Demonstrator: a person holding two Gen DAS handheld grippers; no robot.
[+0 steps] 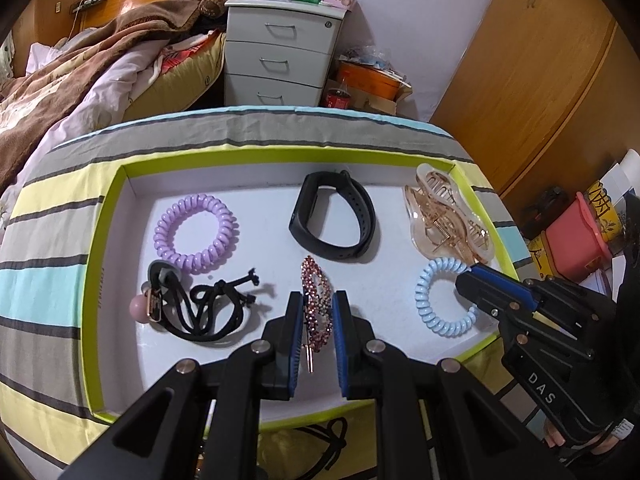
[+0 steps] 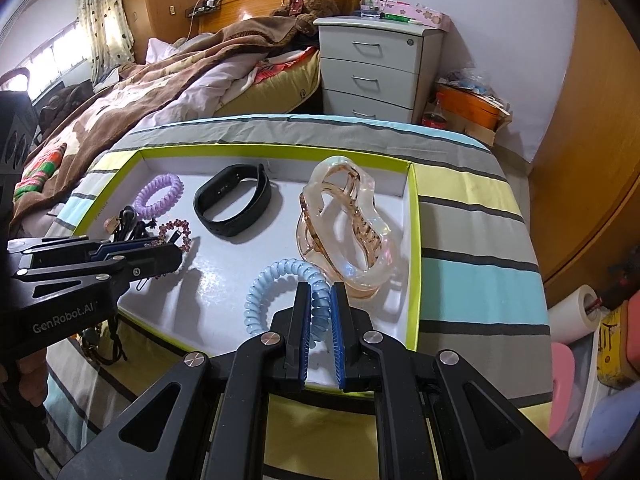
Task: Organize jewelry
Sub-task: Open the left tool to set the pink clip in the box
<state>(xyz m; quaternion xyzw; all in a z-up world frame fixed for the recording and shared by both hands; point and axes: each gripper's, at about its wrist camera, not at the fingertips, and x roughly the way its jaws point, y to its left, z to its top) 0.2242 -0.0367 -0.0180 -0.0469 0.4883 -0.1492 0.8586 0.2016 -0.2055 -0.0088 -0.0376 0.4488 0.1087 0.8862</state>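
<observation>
Six pieces: all lie in a shallow white tray with a lime-green rim (image 1: 105,264), set on a striped cloth in grey, yellow and pale blue (image 1: 44,292).
Far left: a lilac spiral hair tie of coiled plastic (image 1: 196,234) sits above a tangle of black elastic cords with a pink bead (image 1: 192,308); both look light and limp, easiest taken by a loop.
Left gripper (image 1: 316,304): its blue pads are nipped on a pink rhinestone hair clip (image 1: 316,300) at the tray's near edge; it is thin, stiff and bumpy, so a grip across the flat middle seems surest.
Centre: a black rubber fitness band (image 1: 334,216) stands on edge, springy and unlikely to slip.
Right gripper (image 2: 320,300): its pads pinch the near side of a pale blue spiral hair tie (image 2: 280,296); the coil is soft and may stretch when raised.
Far right: a clear amber plastic claw clip (image 2: 344,220), touching the blue coil, looks smooth and brittle.
Room: an unmade bed with a brown blanket (image 1: 60,92), a grey three-drawer cabinet (image 1: 280,52), and a wooden wardrobe (image 1: 540,80).
</observation>
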